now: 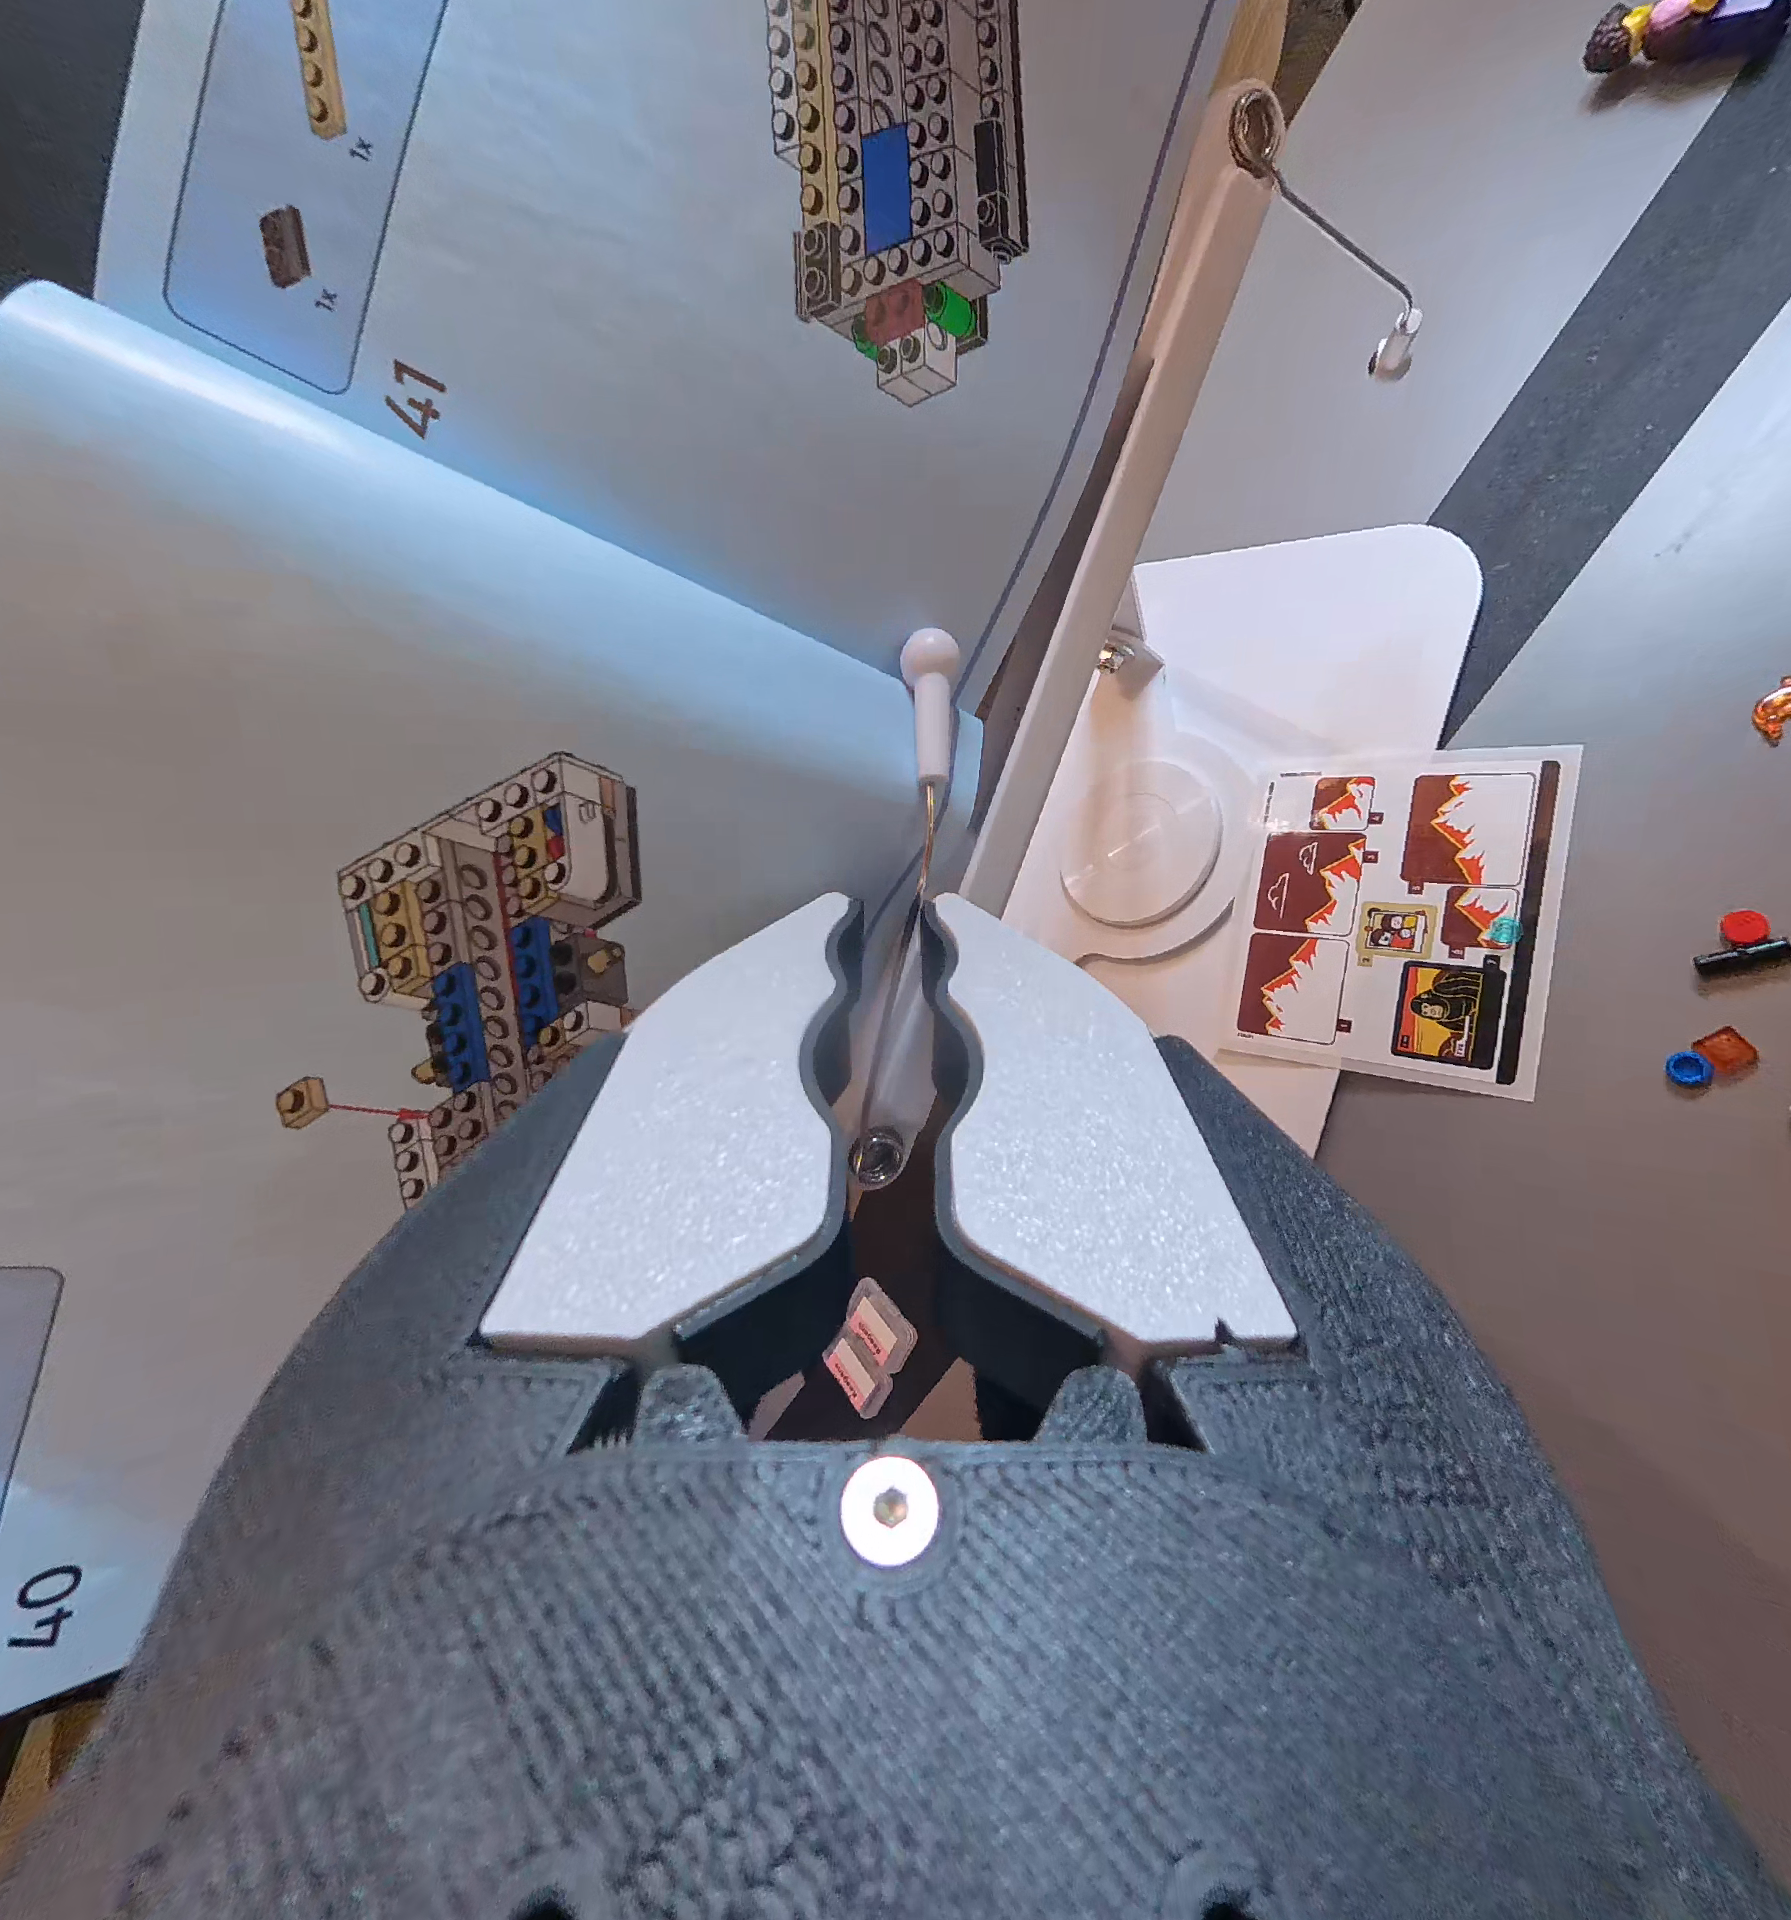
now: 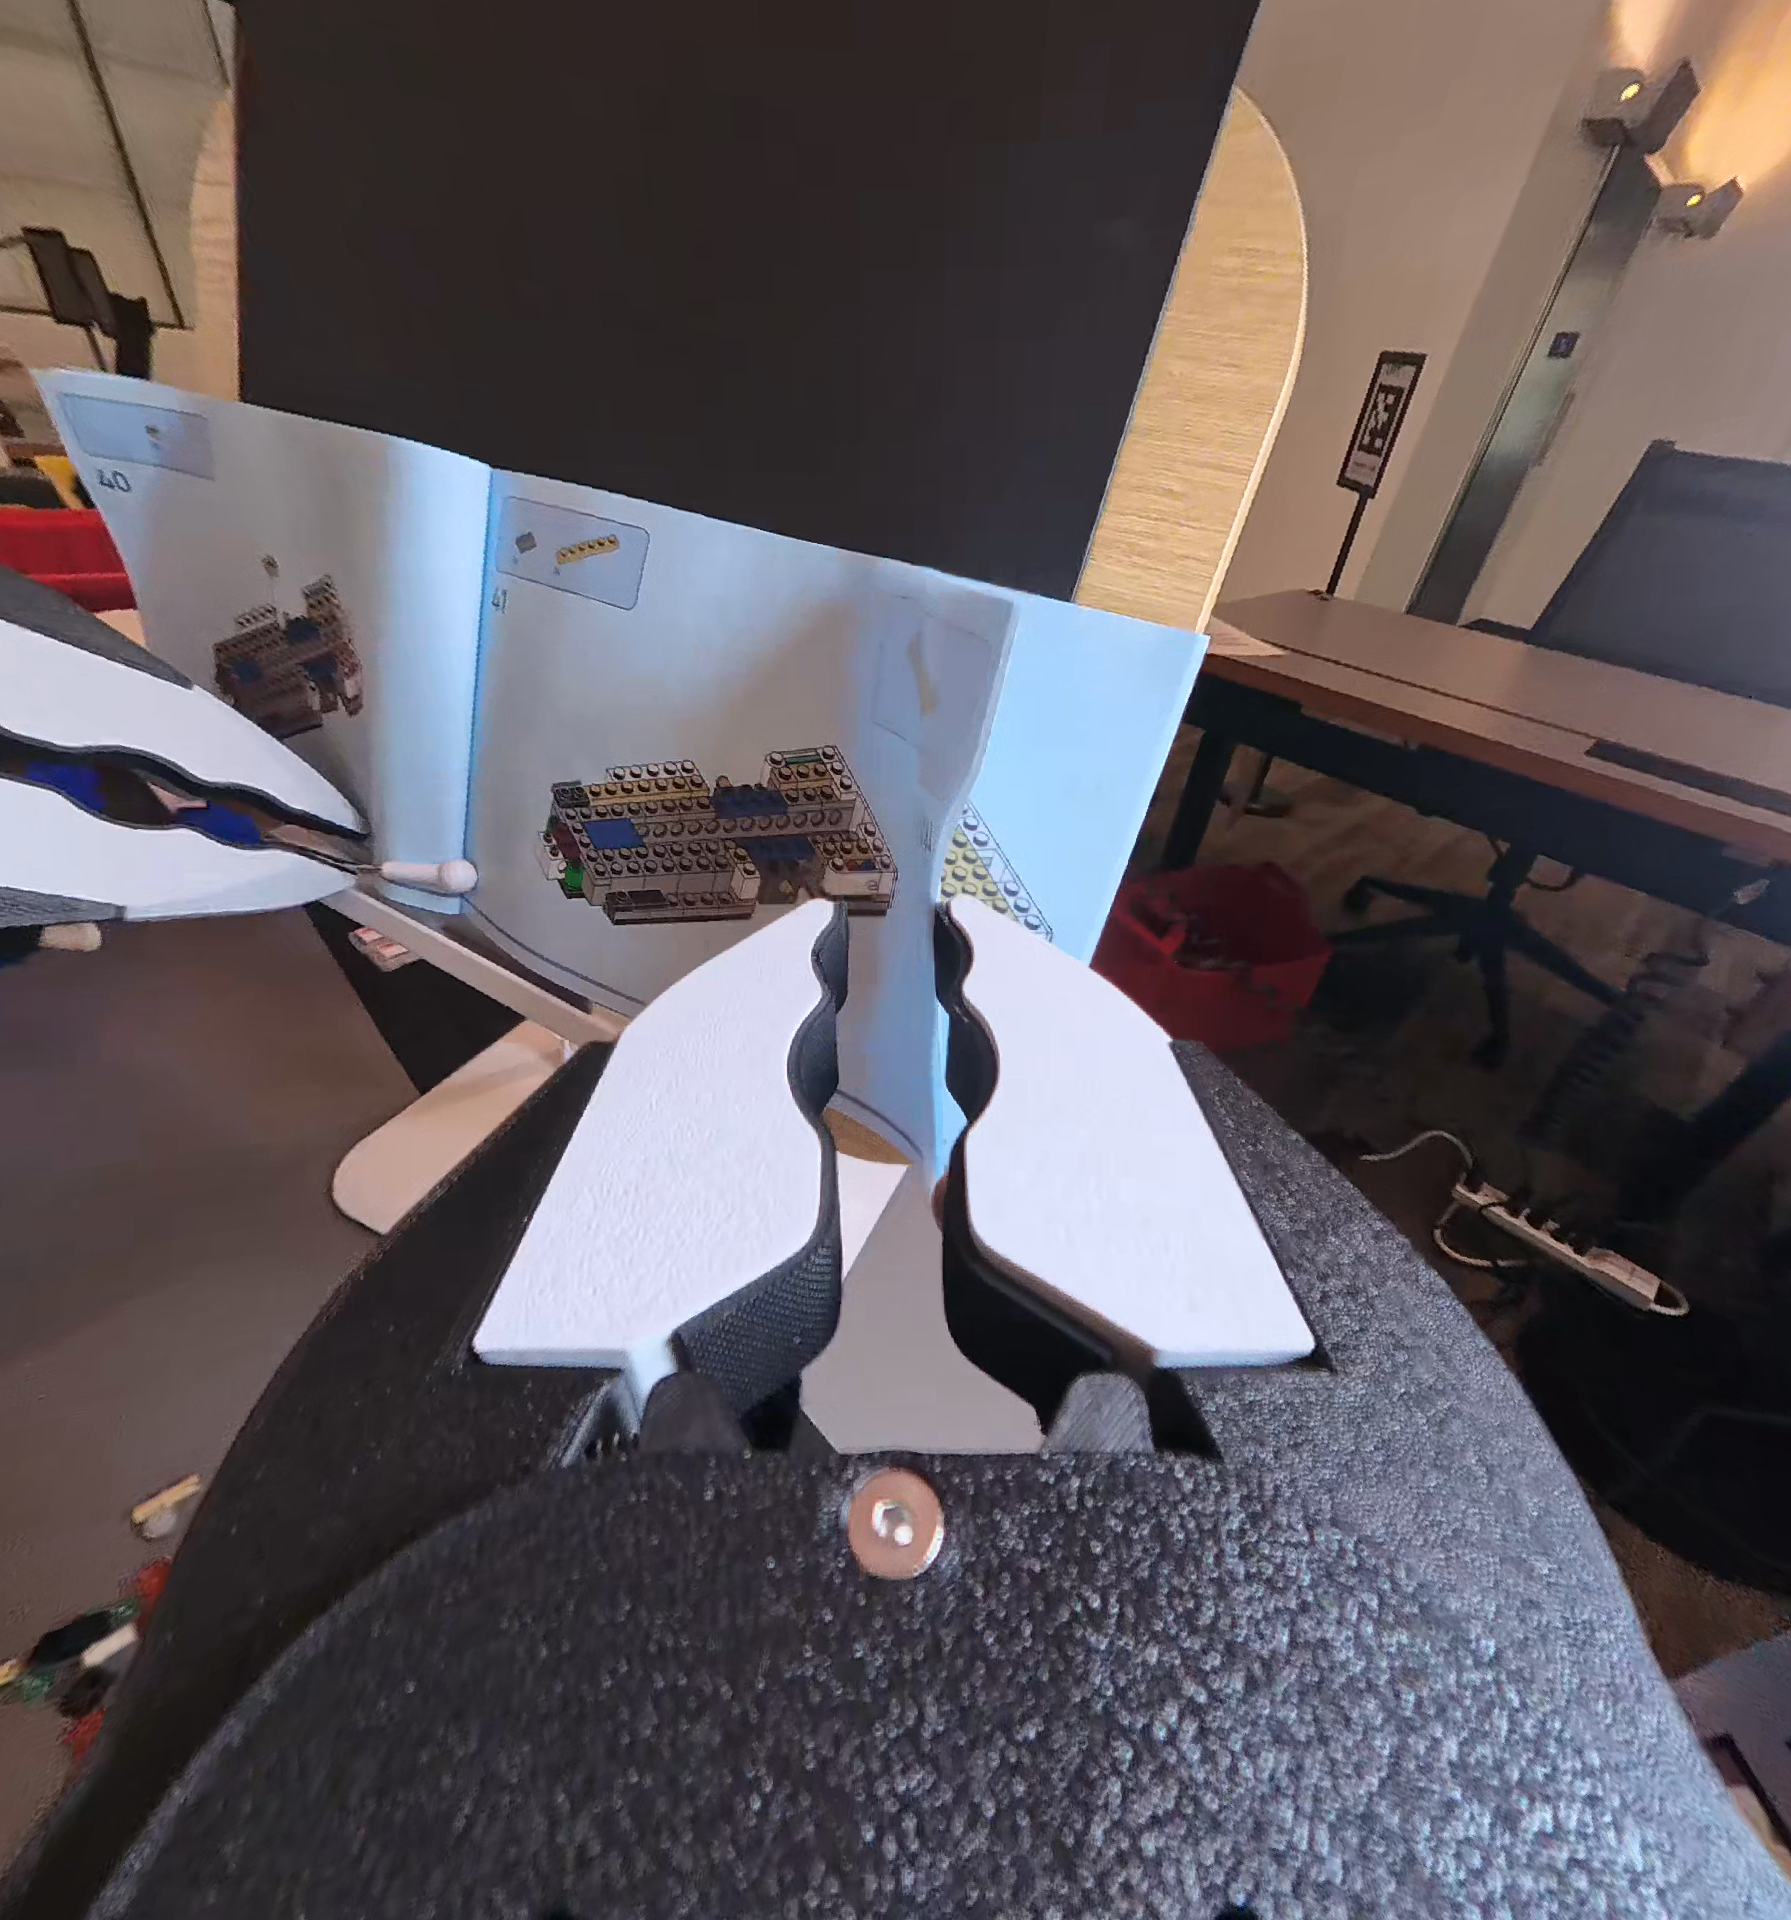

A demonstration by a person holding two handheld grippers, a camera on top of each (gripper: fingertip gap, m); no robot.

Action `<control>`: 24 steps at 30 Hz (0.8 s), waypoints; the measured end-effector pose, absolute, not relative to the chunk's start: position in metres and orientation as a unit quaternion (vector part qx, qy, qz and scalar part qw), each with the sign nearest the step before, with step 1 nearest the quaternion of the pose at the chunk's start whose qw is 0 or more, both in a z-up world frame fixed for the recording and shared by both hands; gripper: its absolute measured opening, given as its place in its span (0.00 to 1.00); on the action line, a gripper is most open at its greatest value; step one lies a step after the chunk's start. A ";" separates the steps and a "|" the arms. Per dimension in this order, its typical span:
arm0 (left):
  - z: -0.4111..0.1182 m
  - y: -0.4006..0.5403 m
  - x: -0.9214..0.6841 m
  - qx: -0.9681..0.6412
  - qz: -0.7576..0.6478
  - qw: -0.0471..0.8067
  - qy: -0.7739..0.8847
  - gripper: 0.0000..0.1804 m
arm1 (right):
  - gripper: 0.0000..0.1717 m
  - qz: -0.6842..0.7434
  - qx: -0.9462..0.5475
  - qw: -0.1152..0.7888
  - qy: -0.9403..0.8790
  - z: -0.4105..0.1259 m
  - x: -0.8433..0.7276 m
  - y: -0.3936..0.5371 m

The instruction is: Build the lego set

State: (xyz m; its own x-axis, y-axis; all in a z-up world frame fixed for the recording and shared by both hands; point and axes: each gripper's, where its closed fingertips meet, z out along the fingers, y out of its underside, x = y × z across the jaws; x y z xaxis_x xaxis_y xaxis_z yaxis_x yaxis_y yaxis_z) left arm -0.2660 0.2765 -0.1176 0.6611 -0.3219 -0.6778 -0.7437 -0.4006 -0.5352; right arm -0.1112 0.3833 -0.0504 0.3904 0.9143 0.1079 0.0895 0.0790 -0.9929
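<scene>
My left wrist camera looks steeply down along my fingers, close over the open instruction booklet [image 1: 558, 582] on its white stand [image 1: 1317, 665]. My right wrist camera faces level toward the same booklet [image 2: 704, 707], the room behind; it also catches my left gripper [image 2: 356, 857].

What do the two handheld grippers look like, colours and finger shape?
Both match: the left gripper and right gripper have black textured printed bodies, a silver hex screw at centre, and flat white fingers with dark wavy inner edges. No cables or sleeves show.
</scene>
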 end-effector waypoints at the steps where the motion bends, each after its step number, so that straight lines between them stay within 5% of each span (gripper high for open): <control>1: -0.118 0.277 -0.266 -0.803 0.239 0.432 0.334 0.06 | 0.09 0.343 -0.585 0.591 -0.437 -0.054 -0.113 0.384; 24: -0.103 0.273 -0.250 -0.803 0.153 0.504 0.279 0.12 | 0.26 0.319 -0.603 0.616 -0.394 -0.049 -0.113 0.408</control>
